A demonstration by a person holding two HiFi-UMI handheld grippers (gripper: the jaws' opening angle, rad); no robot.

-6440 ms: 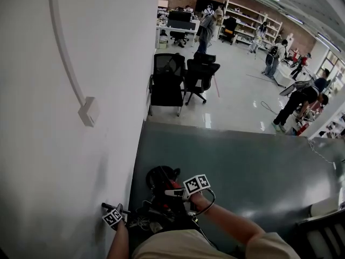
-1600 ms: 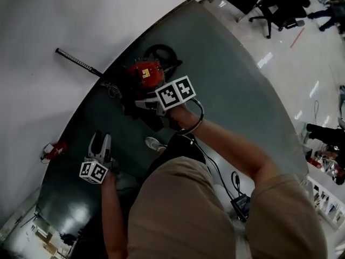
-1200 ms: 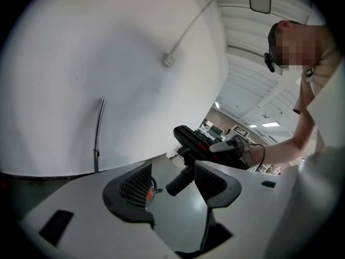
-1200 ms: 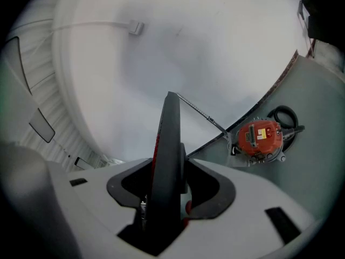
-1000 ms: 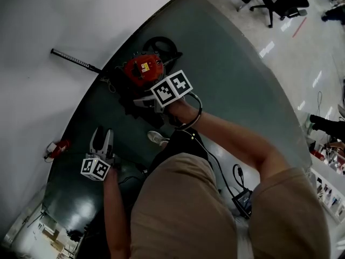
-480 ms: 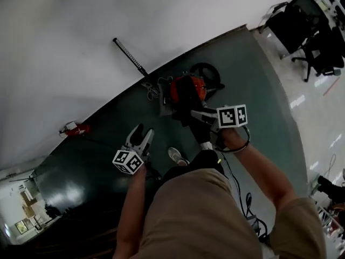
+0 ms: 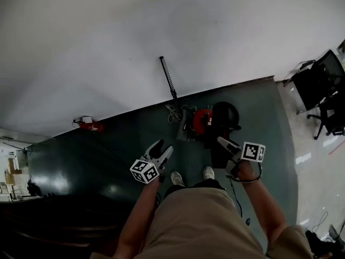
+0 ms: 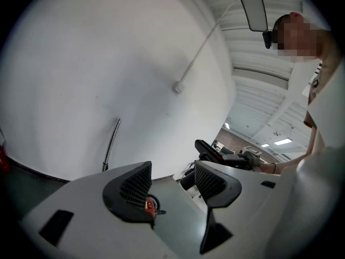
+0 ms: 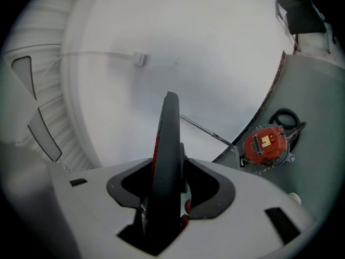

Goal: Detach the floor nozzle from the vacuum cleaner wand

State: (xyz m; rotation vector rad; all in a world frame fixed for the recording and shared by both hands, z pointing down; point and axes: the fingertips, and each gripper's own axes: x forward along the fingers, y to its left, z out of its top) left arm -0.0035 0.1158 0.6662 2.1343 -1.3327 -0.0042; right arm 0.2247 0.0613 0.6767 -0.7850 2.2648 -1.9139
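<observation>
Right gripper [image 9: 170,186] pinches the black floor nozzle [image 9: 168,139], seen edge-on between its jaws. The nozzle is well apart from the wand [image 7: 167,75], which leans on the white wall. Left gripper [image 8: 172,183] has its jaws spread with nothing between them. Red vacuum body [image 7: 202,121] sits on the green floor just beyond the shoes [image 7: 176,177].

Entry one: floor nozzle [image 9: 168,134], lower end lost inside my right claw [image 9: 171,186].
Entry two: red vacuum body [image 8: 149,205], mostly behind a pad [image 8: 132,186] of my left claw [image 8: 172,182]; I see a sliver only.
</observation>
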